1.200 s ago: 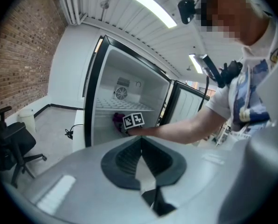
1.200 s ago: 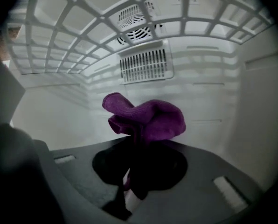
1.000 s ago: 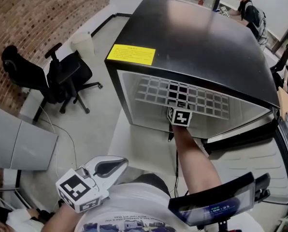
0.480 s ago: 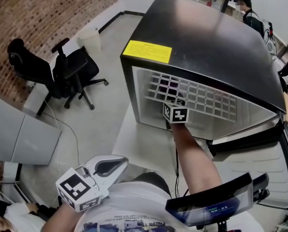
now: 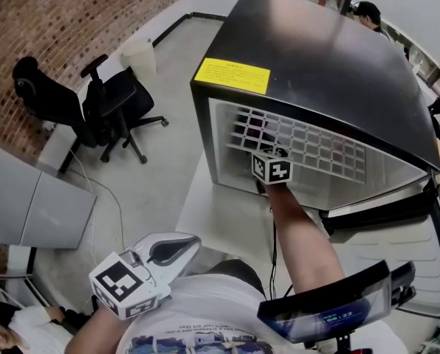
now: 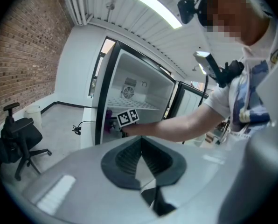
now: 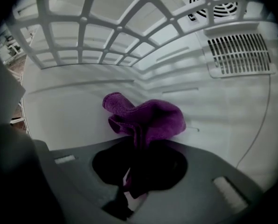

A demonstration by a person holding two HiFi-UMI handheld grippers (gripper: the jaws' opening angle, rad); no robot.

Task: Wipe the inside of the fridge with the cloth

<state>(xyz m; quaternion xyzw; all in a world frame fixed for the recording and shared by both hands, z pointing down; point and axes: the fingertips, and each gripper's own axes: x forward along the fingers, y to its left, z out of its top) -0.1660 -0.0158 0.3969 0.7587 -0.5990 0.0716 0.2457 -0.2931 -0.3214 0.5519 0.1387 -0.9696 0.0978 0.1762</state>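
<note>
A black mini fridge (image 5: 331, 65) stands open, with a white interior and a white wire shelf (image 5: 301, 144). My right gripper (image 7: 138, 146) reaches inside under the wire shelf (image 7: 97, 27); its marker cube (image 5: 272, 169) shows at the fridge mouth. It is shut on a purple cloth (image 7: 146, 118), bunched against the white back wall (image 7: 83, 111). My left gripper (image 5: 177, 249) hangs low near the person's body, outside the fridge, jaws shut with nothing between them. In the left gripper view the fridge (image 6: 129, 97) and the right arm (image 6: 176, 125) are seen from the side.
A fan grille and a vent panel (image 7: 237, 52) sit on the fridge's back wall at upper right. The fridge door (image 5: 397, 271) hangs open at the right. A black office chair (image 5: 94, 109) stands by the brick wall. Another person (image 5: 368, 13) is behind the fridge.
The right gripper's marker cube stays at the fridge mouth with a small sideways shift. The head view has drifted, so the fridge sits further right. The left gripper is unmoved.
</note>
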